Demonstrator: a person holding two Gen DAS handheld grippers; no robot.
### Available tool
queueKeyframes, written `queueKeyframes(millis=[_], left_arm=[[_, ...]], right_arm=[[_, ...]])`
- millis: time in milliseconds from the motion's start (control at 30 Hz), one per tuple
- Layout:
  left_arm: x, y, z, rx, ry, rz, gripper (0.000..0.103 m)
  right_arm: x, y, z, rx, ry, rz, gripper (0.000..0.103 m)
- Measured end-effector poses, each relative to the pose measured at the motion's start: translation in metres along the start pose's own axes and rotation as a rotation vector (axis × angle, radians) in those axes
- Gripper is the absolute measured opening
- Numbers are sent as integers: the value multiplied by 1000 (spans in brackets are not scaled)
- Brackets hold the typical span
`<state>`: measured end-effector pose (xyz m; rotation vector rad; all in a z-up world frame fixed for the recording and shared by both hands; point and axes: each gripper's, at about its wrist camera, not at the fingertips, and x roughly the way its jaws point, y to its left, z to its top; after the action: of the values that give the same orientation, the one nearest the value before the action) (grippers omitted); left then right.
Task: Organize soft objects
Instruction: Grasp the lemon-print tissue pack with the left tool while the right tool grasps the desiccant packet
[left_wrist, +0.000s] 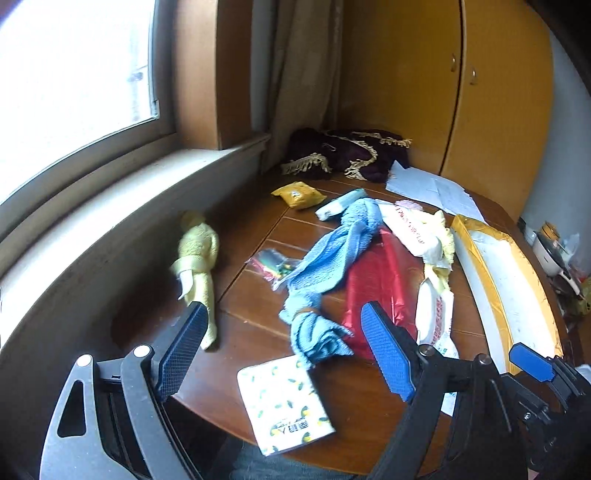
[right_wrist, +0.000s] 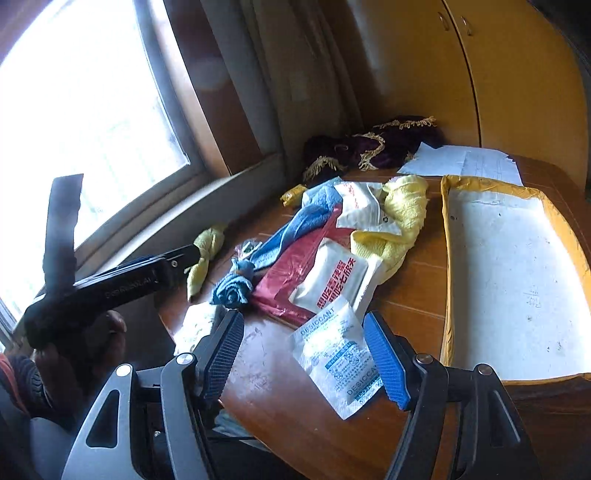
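A blue towel (left_wrist: 332, 258) knotted at both ends lies across the brown table (left_wrist: 258, 317), over a red bag (left_wrist: 384, 280). Its near knot (left_wrist: 314, 332) sits in line with the gap of my left gripper (left_wrist: 284, 332), which hovers open and holds nothing. A small knotted yellow towel (left_wrist: 197, 266) lies to the left by the wall. In the right wrist view a larger yellow towel (right_wrist: 402, 218) lies under white packets (right_wrist: 332, 280). My right gripper (right_wrist: 304, 350) stands open above a desiccant sachet (right_wrist: 340, 354), not gripping it.
A dark purple fringed cloth (left_wrist: 347, 151) is heaped in the far corner beside loose papers (left_wrist: 432, 188). A big yellow mailer (right_wrist: 509, 280) fills the table's right side. A lemon-print packet (left_wrist: 284, 402) lies at the near edge. A window sill (left_wrist: 110, 184) runs along the left.
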<state>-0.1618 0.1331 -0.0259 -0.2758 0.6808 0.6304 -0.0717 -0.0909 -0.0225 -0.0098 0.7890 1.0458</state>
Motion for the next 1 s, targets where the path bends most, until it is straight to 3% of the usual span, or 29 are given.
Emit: queueKeyframes(millis=[200, 367, 467, 700, 1000], left_arm=[[11, 17, -25, -47, 170, 87, 85], [42, 26, -51, -115, 291, 71, 86], [37, 20, -52, -95, 265, 45, 85], [46, 11, -51, -66, 289, -36, 86], [67, -2, -51, 5, 343, 17, 87]], right_arm=[[9, -27, 4, 7, 46, -46, 71], [39, -27, 2, 1, 82, -76, 71], [45, -22, 3, -22, 84, -78, 71], [57, -14, 11, -113, 119, -59, 71], [75, -7, 6, -139, 147, -166, 71]])
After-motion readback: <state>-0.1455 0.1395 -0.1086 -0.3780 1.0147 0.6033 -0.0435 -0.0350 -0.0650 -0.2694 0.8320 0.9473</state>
